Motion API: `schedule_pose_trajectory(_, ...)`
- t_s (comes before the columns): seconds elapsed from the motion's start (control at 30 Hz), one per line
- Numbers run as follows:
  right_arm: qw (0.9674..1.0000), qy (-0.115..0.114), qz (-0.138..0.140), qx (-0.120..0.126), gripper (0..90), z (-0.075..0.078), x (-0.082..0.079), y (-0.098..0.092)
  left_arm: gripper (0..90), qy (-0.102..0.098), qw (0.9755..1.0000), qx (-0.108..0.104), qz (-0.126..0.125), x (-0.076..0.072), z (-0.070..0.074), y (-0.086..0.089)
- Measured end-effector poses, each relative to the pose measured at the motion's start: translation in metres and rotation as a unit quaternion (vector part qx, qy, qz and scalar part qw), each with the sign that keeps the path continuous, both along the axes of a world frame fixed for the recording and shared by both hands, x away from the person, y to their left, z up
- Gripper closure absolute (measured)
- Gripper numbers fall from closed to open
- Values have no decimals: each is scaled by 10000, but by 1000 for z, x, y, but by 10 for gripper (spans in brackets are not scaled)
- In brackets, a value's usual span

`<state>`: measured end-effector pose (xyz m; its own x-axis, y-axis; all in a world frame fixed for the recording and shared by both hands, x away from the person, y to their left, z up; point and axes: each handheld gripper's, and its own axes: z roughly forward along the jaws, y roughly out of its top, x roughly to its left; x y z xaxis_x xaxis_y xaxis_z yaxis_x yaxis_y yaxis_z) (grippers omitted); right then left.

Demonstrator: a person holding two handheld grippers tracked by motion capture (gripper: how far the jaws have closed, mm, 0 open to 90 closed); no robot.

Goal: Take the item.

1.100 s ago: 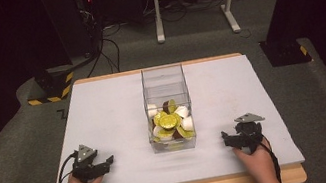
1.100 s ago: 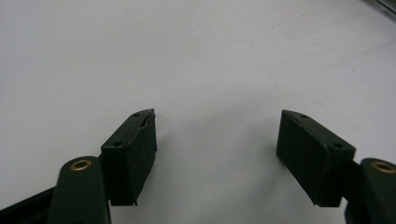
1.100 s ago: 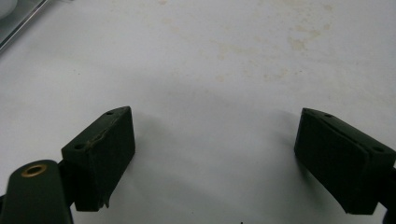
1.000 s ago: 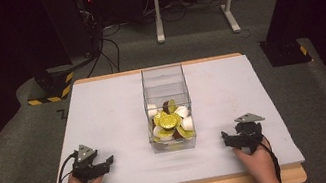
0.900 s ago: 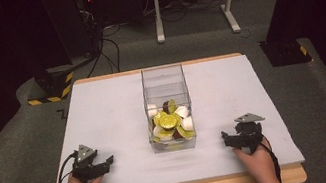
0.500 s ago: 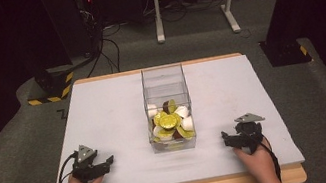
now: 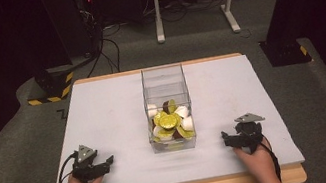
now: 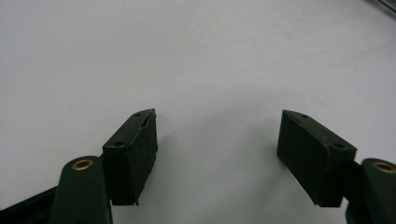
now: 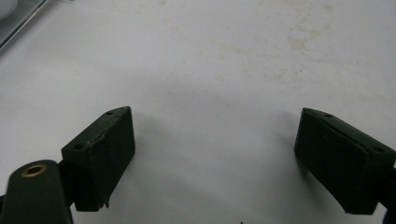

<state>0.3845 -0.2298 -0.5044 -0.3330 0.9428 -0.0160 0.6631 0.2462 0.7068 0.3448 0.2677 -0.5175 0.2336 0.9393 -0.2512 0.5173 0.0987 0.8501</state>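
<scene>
Nothing moved; both tongs (image 7: pixel 106 161) (image 7: pixel 227 139) gape over bare table (image 7: pixel 104 117)

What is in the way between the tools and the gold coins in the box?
The clear box's own walls. The coins lie low inside it, so the left tool and right tool, both open on bare table, would likely have to go in over the open top.

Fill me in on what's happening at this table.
A person rests a claw in each hand on the white table, the left claw and right claw both open and empty. Between them stands a clear box partly filled with gold, white and brown capsules. Nothing is being handled at this moment.
</scene>
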Motion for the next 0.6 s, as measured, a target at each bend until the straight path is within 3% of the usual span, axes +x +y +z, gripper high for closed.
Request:
schedule_pose_trajectory(0.13, 10000, -1, 0, -2, 121, 0, 0, 0, 290, -21, 10000, 14, 49, 0, 1, -2)
schedule_pose_trajectory(0.23, 10000, 0, -1, -1, 121, 0, 0, 0, 292, -31, 9999, 146, -9, 0, 2, -1)
schedule_pose_trajectory(0.33, 10000, 0, 0, -1, 122, 0, 0, 0, 292, -82, 10000, 5, 43, 0, 3, -2)
schedule_pose_trajectory(0.43, 10000, -1, -1, -1, 122, 0, 0, 0, 293, -71, 10000, 26, -30, -1, 5, -2)
schedule_pose_trajectory(0.6, 10000, -4, 3, -5, 122, 0, 0, 0, 292, -158, 9998, -110, -14, -1, 7, -6)
